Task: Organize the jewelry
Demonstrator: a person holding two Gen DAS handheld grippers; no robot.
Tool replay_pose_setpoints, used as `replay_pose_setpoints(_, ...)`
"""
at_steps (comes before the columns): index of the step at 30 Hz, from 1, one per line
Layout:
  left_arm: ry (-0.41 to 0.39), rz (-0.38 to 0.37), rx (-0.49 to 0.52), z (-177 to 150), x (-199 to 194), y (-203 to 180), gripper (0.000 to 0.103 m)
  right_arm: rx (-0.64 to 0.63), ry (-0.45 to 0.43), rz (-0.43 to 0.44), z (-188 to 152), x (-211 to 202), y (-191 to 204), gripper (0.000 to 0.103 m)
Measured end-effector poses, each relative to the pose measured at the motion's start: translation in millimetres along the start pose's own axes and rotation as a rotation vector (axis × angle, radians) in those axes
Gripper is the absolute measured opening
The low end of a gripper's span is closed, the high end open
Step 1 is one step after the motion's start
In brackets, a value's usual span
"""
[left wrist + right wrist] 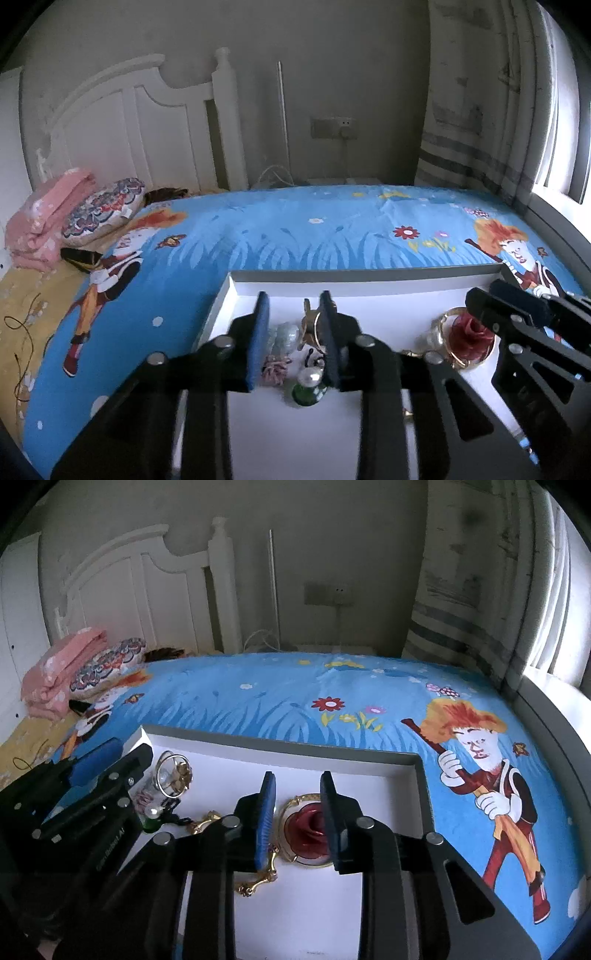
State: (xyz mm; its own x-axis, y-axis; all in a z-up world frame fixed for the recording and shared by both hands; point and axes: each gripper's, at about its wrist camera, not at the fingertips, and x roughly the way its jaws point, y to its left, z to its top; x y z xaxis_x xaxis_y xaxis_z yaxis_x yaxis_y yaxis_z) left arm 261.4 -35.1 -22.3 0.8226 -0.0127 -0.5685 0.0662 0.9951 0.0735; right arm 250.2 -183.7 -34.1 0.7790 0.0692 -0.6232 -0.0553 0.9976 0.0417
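Note:
A shallow white tray (369,275) with a grey rim lies on the bed and holds the jewelry. In the left wrist view my left gripper (294,299) hangs open above a clear bead piece (284,334), a pink piece (275,371), a pearl on a green stone (308,386) and a gold charm (308,321). In the right wrist view my right gripper (297,777) is open over a red rose ornament (310,830) ringed by a gold bangle (306,797). A gold chain (258,882) lies beside its left finger. Neither gripper holds anything.
The tray (295,744) rests on a blue cartoon bedsheet (258,701). A silver hoop with a gold cluster (173,775) sits near the left gripper (110,768). A pink folded blanket (48,221), a patterned pillow (103,210) and a white headboard (147,122) are far left; a curtain (480,129) hangs at the right.

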Motion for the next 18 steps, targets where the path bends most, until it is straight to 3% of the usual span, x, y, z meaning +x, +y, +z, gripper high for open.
replay_pose_setpoints(5,-0.028,0.002,0.002,-9,-23,5,0.051,0.02,-0.013,0.018,-10,-26,-6,0.028)
replay_pose_setpoints(7,-0.041,0.003,-0.005,-17,-37,9,0.061,0.017,-0.021,0.025,-20,-40,-10,0.042)
replay_pose_setpoints(9,-0.052,0.001,-0.012,-27,-51,13,0.07,0.01,-0.043,0.032,-33,-58,-15,0.048)
replay_pose_setpoints(14,-0.061,-0.011,0.002,-61,-79,17,0.082,-0.037,-0.04,0.06,-71,-88,-22,0.048)
replay_pose_setpoints(18,-0.046,-0.021,-0.005,-88,-93,21,0.083,-0.076,-0.035,0.063,-100,-102,-28,0.048)
